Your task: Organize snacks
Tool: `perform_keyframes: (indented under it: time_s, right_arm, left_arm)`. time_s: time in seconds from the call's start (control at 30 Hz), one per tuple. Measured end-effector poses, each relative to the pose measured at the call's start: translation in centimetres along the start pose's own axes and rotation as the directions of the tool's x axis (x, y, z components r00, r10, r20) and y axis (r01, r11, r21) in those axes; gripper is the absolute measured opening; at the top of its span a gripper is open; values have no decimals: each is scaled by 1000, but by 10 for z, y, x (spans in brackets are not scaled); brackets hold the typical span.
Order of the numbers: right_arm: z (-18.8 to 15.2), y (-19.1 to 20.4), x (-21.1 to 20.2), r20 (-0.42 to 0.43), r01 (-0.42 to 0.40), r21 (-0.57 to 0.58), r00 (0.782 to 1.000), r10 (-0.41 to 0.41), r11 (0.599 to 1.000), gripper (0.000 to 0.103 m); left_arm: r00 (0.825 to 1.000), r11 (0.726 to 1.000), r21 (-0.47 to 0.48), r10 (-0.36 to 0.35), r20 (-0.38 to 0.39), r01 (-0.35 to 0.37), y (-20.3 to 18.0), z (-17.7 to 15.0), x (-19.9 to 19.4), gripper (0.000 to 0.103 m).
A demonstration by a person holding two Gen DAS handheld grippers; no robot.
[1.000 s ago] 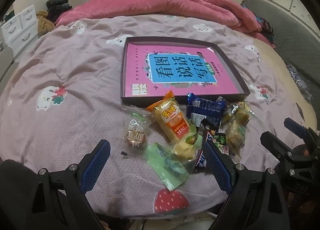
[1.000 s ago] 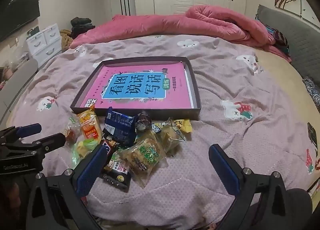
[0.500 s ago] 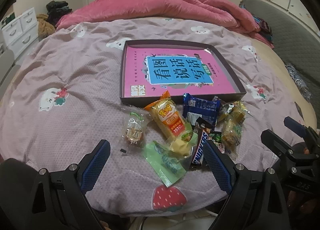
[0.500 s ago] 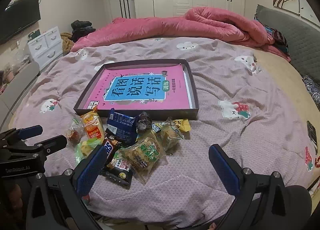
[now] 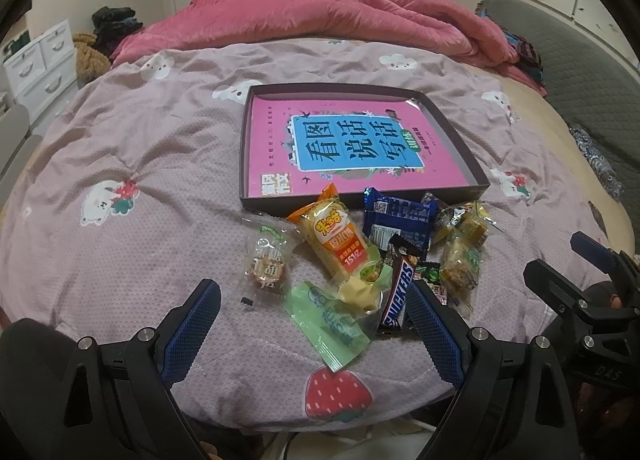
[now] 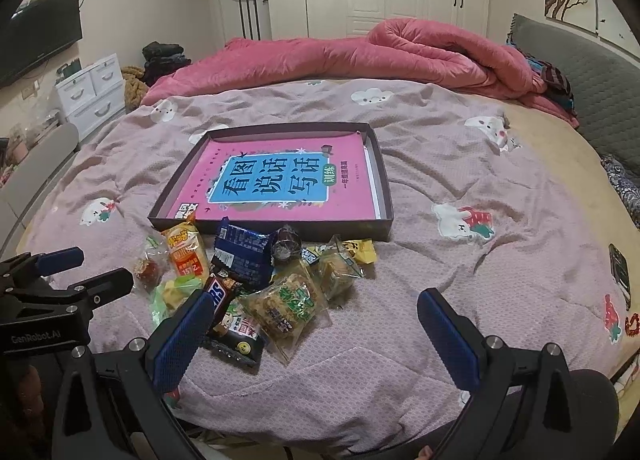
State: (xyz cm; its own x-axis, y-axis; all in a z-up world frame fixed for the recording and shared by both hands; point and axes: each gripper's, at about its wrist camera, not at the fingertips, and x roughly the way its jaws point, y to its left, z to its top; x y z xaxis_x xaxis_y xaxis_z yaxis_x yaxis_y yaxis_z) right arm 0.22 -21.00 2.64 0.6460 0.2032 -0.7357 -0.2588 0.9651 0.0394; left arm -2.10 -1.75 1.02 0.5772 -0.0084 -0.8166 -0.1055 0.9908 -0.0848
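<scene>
Lying just ahead of both hand-held grippers (image 5: 312, 324) (image 6: 316, 332), snacks (image 5: 360, 252), jaws spread wide, empty

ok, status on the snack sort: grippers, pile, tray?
Left hand-held gripper open, empty. Right hand-held gripper open, empty. Snack pile untouched on the bedspread, in front of the tray. Pink book fills the tray.

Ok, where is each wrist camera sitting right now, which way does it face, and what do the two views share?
Left wrist: behind the open left gripper, low at the bed's near edge, facing the snack pile and shallow box; the right gripper shows at the right edge.
Right wrist: behind the open right gripper, slightly further right, same heading; the left gripper shows at the left edge.
Shared: snack pile, box with its pink book, pink quilt.
</scene>
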Motion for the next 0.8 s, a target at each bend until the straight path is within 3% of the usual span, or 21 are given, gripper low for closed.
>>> perform_keyframes:
  time_s: [0.8]
  right_arm:
    - [-2, -1, -3, 0, 0, 2, 1000, 0, 1000, 102]
  left_arm:
    - [1000, 1000, 12, 2, 5, -2, -2, -1, -6, 94]
